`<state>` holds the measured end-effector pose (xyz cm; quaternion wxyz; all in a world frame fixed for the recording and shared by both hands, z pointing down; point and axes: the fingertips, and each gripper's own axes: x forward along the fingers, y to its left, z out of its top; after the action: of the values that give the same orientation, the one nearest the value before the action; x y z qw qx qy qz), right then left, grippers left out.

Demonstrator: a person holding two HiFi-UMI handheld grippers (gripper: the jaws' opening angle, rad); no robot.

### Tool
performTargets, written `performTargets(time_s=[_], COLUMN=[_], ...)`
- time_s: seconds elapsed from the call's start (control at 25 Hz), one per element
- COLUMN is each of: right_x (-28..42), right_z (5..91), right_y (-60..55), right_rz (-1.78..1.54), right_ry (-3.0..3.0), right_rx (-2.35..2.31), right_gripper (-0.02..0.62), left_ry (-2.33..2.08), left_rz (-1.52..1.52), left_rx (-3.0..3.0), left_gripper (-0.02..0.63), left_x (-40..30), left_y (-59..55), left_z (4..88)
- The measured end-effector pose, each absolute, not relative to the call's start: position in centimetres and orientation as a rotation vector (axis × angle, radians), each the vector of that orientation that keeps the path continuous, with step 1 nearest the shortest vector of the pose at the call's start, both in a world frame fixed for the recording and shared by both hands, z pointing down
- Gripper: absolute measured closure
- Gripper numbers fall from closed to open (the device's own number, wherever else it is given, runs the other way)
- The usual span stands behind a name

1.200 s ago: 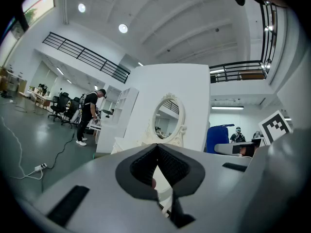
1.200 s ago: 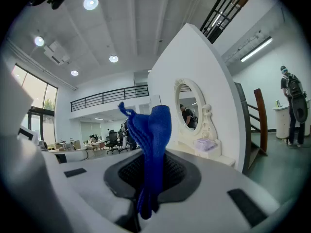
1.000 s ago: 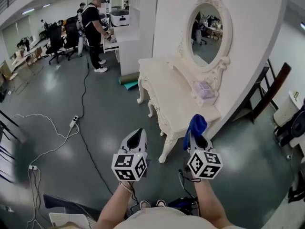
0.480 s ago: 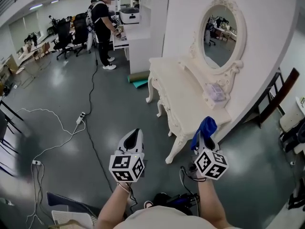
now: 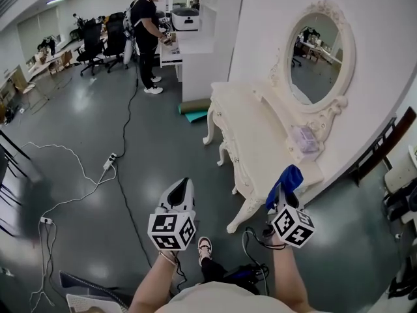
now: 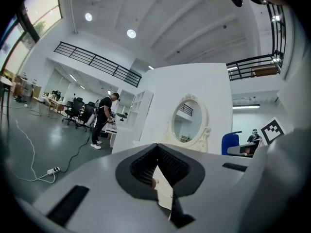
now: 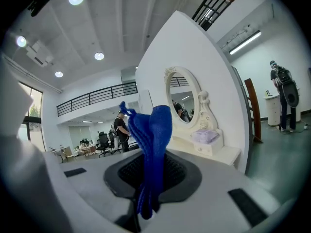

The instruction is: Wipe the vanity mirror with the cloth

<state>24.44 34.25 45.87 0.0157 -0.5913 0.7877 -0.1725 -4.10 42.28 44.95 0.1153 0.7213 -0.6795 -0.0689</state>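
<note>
Right gripper view gives me the clearest read: the blue knitted cloth (image 7: 153, 144) stands up out of the right gripper (image 7: 146, 191), whose jaws are clamped on its lower end, so the bunched fabric rises above them and flops over at the top. Beyond it I see the oval mirror in its ornate white frame (image 7: 181, 100), upright against the white wall and well apart from the cloth — no contact between them.

From the head view, the cloth (image 5: 287, 180) sits just off the near end of the white carved vanity table (image 5: 257, 139), with the mirror (image 5: 320, 60) at the far side of the tabletop. A pale lilac packet (image 5: 305, 137) rests on the table's raised back ledge, below the mirror frame.

My left gripper (image 5: 184, 185) is held to the left of the table, over the glossy grey floor (image 5: 78, 116); in its own view the jaws meet at the tips with nothing between them.

Farther out, a black cable (image 5: 122, 132) runs across the floor beside a white power strip (image 5: 108, 160). At the back of the room a person in a black top (image 5: 148, 31) stands at a white counter — black office chairs (image 5: 91, 39) are just beyond.
</note>
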Motion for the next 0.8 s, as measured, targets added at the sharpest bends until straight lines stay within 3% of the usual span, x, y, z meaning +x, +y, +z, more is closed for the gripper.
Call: performTargets(time_s=[0.8], right_x=[22.8], right_z=[45.9], right_y=[9.2], right_rz=[-0.596], right_ry=[2.331], right_rx=[-1.923], right_gripper=[0.529], left_ry=[-1.934], left_rz=[-0.066], left_rx=[2.188], left_gripper=[0.601], left_x=[-7.3], left_y=[16.6], left_z=[44.7])
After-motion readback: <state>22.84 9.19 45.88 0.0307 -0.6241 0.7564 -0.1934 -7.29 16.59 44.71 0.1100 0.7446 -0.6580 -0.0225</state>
